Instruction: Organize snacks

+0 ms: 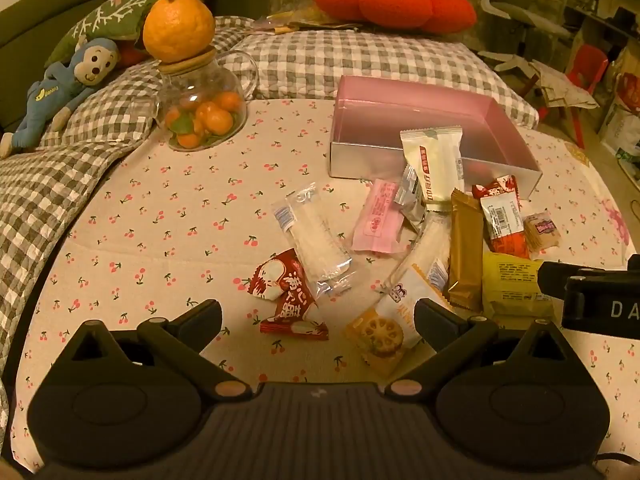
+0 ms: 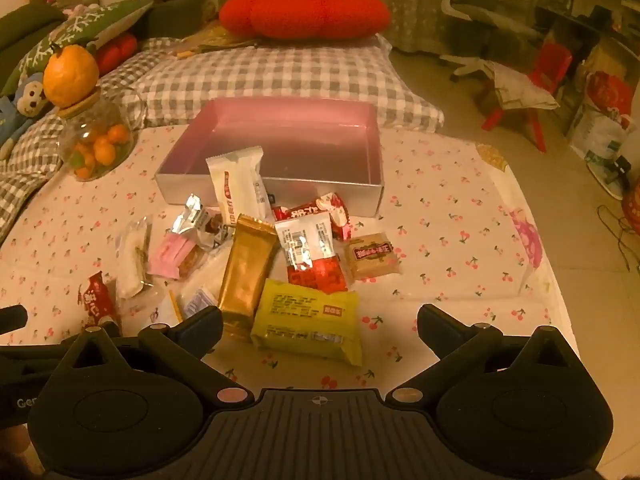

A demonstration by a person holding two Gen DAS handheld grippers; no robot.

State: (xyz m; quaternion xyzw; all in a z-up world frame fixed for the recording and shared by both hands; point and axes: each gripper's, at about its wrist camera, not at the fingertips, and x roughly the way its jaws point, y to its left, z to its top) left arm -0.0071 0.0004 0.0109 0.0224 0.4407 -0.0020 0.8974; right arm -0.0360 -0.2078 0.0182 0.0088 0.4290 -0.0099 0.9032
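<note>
Left gripper (image 1: 318,318): held spread, nothing pinched.
Right gripper (image 2: 320,322): held spread, nothing pinched.
Snack packets (image 2: 248,264): piled on the cherry-print cloth (image 2: 440,220), just before the pink box (image 2: 280,136).

Heap of wrapped snack packets (image 2: 260,264) on cherry-print cloth (image 2: 448,240), in front of shallow pink-lined rectangular box (image 2: 374,152), white packet (image 2: 238,184) leaning against box's front wall, round glass jar of small oranges (image 2: 98,142) left of box, large orange (image 2: 71,74) on jar's lid

Left tool (image 1: 318,314) open — snacks (image 1: 440,240) scattered, pink box (image 1: 420,120) behind
</note>
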